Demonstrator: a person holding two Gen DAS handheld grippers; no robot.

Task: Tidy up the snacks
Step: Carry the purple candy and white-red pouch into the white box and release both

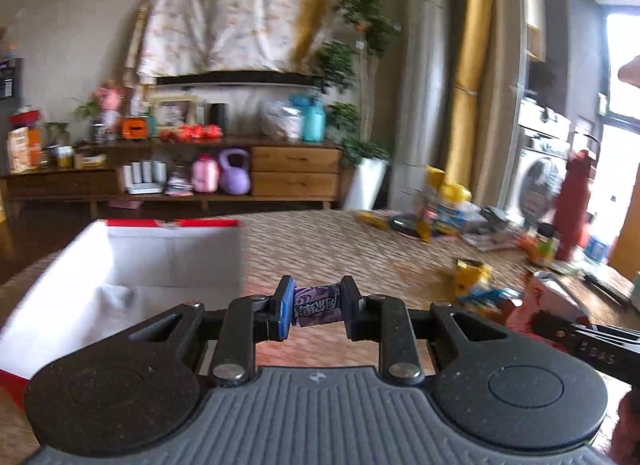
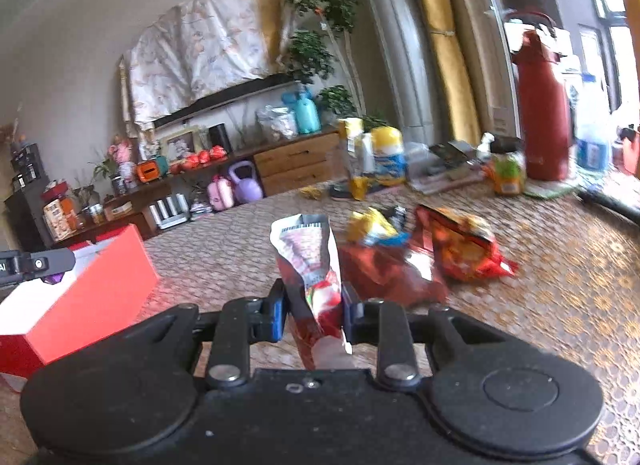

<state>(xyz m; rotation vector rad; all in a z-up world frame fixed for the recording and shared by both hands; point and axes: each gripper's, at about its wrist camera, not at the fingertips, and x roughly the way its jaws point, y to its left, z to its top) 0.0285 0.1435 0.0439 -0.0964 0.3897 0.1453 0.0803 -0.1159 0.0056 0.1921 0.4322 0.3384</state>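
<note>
My left gripper (image 1: 317,307) is shut on a small purple snack packet (image 1: 316,304), held crosswise above the patterned tablecloth just right of the red box with the white inside (image 1: 132,265). My right gripper (image 2: 314,307) is shut on a red and white snack bag (image 2: 310,265) that stands upright between its blue pads. Further right on the table lie a dark red bag (image 2: 390,271), an orange-red chip bag (image 2: 464,249) and a yellow and blue packet (image 2: 374,227). The red box (image 2: 92,289) shows at the left of the right wrist view, with the left gripper's tip (image 2: 36,265) over it.
At the table's far side stand a yellow-lidded jar (image 2: 386,157), a tall red flask (image 2: 542,105), an orange jar (image 2: 508,171) and flat papers. In the left wrist view, a yellow packet (image 1: 472,273) and a pink bag (image 1: 548,301) lie to the right. A wooden sideboard (image 1: 296,173) lines the wall.
</note>
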